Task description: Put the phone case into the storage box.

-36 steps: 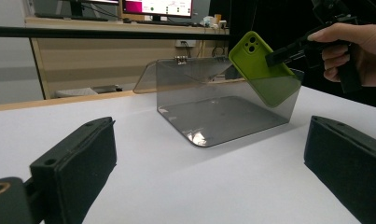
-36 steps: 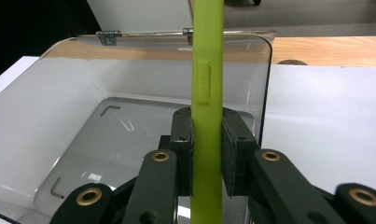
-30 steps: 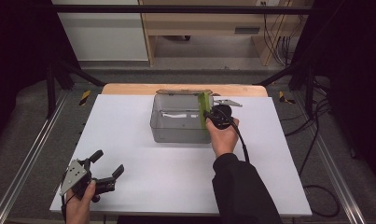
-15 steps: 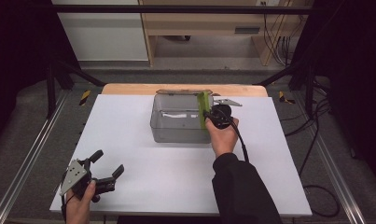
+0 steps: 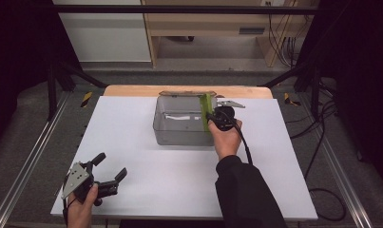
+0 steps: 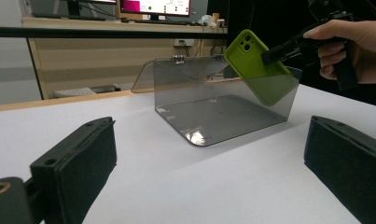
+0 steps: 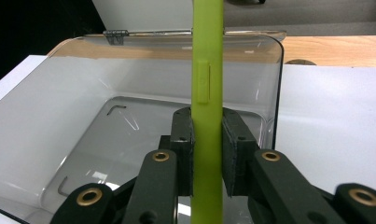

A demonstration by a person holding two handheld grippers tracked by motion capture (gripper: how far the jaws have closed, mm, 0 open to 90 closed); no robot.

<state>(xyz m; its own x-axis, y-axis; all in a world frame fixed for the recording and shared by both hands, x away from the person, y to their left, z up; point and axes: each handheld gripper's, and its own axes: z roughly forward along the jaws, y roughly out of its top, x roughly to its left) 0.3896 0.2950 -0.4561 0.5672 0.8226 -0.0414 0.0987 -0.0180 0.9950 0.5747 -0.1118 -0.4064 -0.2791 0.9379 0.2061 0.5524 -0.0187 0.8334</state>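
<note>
A lime-green phone case is clamped edge-on in my right gripper, tilted over the right end of a clear smoky plastic box. The case's lower part dips inside the box's right wall. The box's lid stands open at the back and the box's floor is bare. My left gripper rests open near the table's front left corner, far from the box, with nothing between its jaws.
The white table top spreads around the box, with a wooden strip along its far edge. A metal frame rail runs down each side. Cables hang off to the right.
</note>
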